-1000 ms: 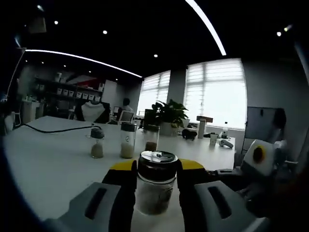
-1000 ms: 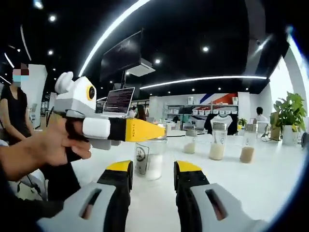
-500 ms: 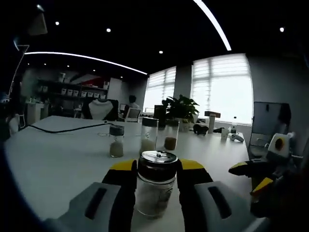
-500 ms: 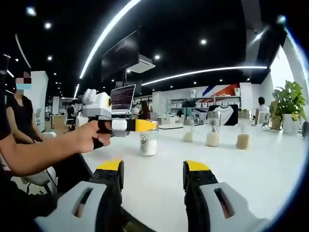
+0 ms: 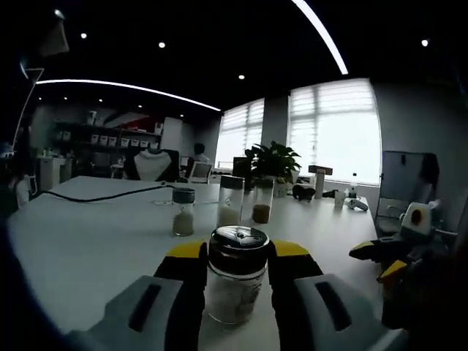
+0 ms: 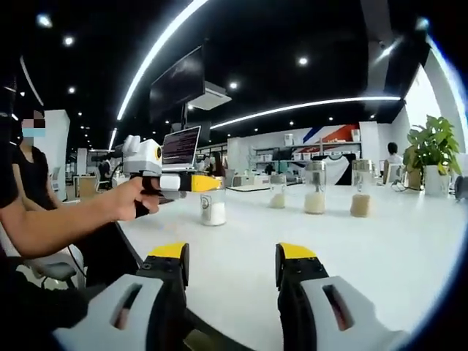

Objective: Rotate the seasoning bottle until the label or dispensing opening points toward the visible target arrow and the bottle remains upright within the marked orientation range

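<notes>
Yellow-tipped jaws of the left hand-held gripper are seen closed on the seasoning bottle, one jaw pressed against each side of its glass body just under the dark metal cap. The bottle is held upright on the white desk, with pale granules visible inside. Whether its label or opening faces any arrow cannot be told.

In the right gripper view, the same bottle is seen across the desk, gripped by the left hand-held gripper, which is held by a person's hand. The right hand-held gripper is kept well apart from the bottle; its jaws are spread wide with nothing between them, only bare desk surface.

Three further jars are lined up farther back on the desk, holding pale and brownish contents. A potted plant is placed behind them near the bright windows, and a black cable is laid across the far desk.
</notes>
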`<action>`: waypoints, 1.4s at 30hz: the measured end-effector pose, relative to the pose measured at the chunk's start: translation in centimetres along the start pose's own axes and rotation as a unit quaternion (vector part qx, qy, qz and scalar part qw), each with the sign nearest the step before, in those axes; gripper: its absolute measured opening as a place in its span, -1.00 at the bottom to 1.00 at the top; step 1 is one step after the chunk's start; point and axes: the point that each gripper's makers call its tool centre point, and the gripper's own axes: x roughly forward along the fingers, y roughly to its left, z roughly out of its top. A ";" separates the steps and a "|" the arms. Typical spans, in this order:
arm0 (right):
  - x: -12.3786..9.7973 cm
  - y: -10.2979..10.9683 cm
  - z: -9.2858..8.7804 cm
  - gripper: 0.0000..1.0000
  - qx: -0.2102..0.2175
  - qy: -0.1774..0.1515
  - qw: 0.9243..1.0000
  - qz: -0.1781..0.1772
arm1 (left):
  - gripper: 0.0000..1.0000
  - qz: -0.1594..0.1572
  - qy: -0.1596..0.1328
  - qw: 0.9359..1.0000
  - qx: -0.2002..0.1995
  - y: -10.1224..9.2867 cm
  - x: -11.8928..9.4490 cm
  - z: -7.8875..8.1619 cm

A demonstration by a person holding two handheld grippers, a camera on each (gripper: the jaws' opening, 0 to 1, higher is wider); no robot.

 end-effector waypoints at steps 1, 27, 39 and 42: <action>0.0 -0.1 0.0 -0.07 -0.001 0.001 1.000 0.000 | -0.31 0.001 0.000 1.000 0.000 0.0 0.0 0.0; 0.4 -1.3 1.3 -0.11 0.009 -0.005 1.000 0.001 | -0.30 -0.005 -0.012 1.000 -0.021 0.6 0.0 -0.2; 0.4 -1.4 1.1 -0.16 0.028 -0.007 1.000 0.000 | -0.30 -0.013 -0.020 0.999 -0.024 0.8 0.4 -0.1; 0.4 -1.3 0.9 -0.16 0.028 -0.005 1.000 0.002 | -0.30 -0.013 -0.022 0.999 -0.023 0.9 0.7 0.0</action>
